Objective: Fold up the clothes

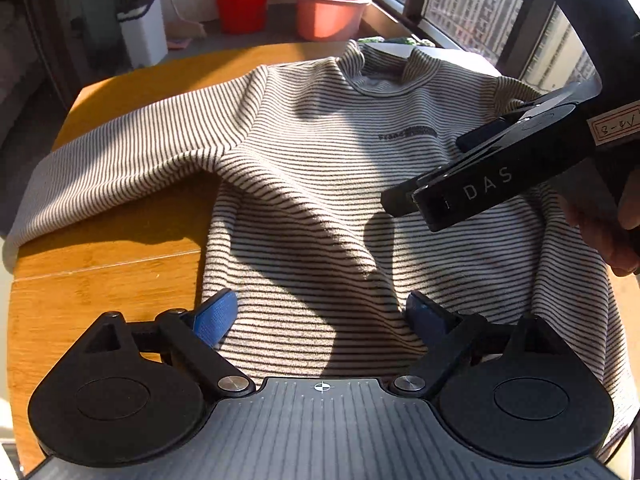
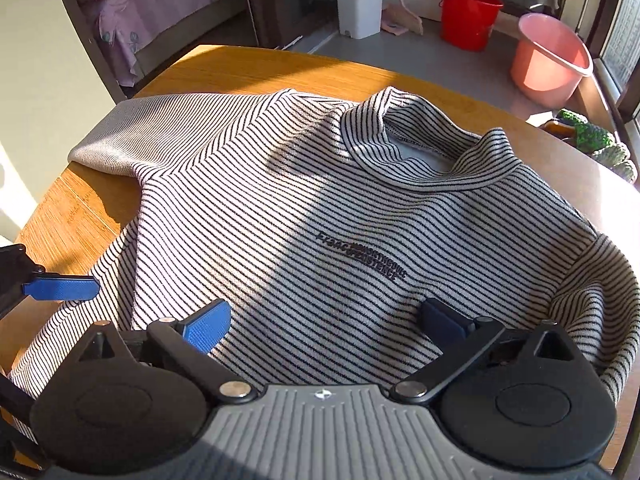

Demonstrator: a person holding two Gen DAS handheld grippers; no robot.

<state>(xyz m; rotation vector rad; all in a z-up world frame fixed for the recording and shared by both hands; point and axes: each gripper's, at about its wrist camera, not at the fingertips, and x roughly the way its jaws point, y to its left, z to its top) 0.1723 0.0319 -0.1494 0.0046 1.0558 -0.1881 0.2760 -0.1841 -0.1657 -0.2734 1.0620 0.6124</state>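
Note:
A grey sweater with thin black stripes (image 1: 320, 184) lies front up on a round wooden table (image 1: 104, 272), collar away from me, black lettering on the chest. Its left sleeve (image 1: 132, 148) stretches out to the table's left edge. My left gripper (image 1: 320, 316) is open and empty over the lower hem. My right gripper (image 2: 326, 320) is open and empty over the chest, below the lettering (image 2: 360, 260). The right gripper also shows from the side in the left wrist view (image 1: 472, 168). The sweater's right sleeve (image 2: 592, 304) curls up beside the right gripper.
Beyond the table on the floor stand a red bucket (image 1: 242, 2), a pink basin (image 1: 330, 4) and a white bin (image 1: 142, 26). Green knitted things (image 2: 596, 140) lie at the table's far right edge. Windows run along the right. A bed (image 2: 152, 4) shows at far left.

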